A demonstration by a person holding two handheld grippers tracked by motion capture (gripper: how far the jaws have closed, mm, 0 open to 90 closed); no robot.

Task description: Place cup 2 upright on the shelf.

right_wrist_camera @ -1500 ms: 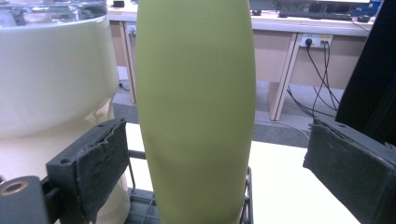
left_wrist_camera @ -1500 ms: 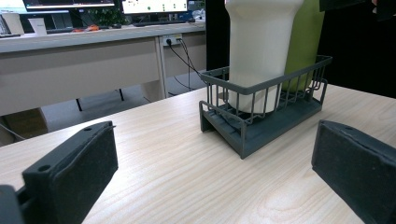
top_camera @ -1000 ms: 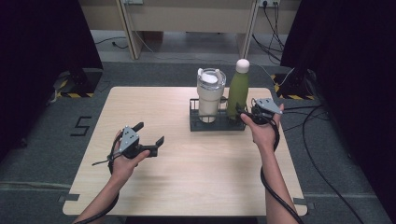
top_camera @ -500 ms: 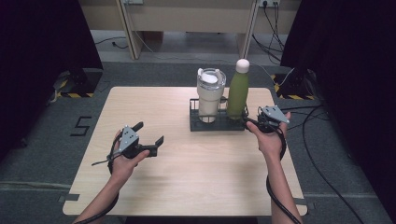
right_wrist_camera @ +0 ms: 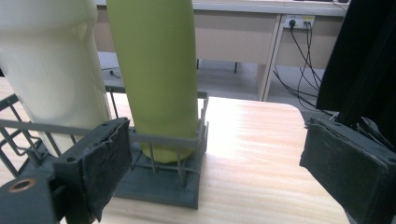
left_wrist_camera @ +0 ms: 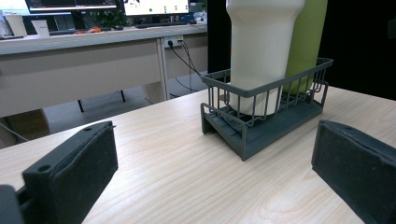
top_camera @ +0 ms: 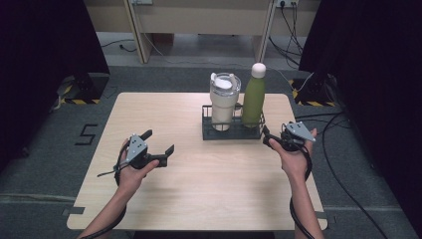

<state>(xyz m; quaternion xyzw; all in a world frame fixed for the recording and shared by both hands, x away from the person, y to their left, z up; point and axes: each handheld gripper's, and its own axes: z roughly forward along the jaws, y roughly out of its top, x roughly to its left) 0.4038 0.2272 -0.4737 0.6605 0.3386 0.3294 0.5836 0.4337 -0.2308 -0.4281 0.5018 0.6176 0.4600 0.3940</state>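
Note:
A dark wire basket [top_camera: 231, 133] stands at the table's far middle. It holds a white tumbler [top_camera: 223, 101] and, to its right, a green bottle [top_camera: 254, 99] with a white cap. My right gripper [top_camera: 267, 138] hovers just right of the basket's end, open; its jaws have just been closing slightly, with nothing between them. In the right gripper view the right gripper [right_wrist_camera: 217, 140] frames the green bottle [right_wrist_camera: 156, 74] and the basket [right_wrist_camera: 159, 182] ahead. My left gripper [top_camera: 159, 142] is open over the table's left half. In the left gripper view the left gripper [left_wrist_camera: 212, 154] looks toward the basket [left_wrist_camera: 261, 126] and tumbler [left_wrist_camera: 261, 46].
The wooden table [top_camera: 209, 189] has bare surface in front of the basket and between my hands. Its right edge lies close to my right hand. Cables [top_camera: 343, 169] trail on the grey floor at right. A desk [top_camera: 199, 15] stands beyond the table.
My right gripper has drawn back from the green bottle, toward the person and slightly right. The left gripper has stayed where it was.

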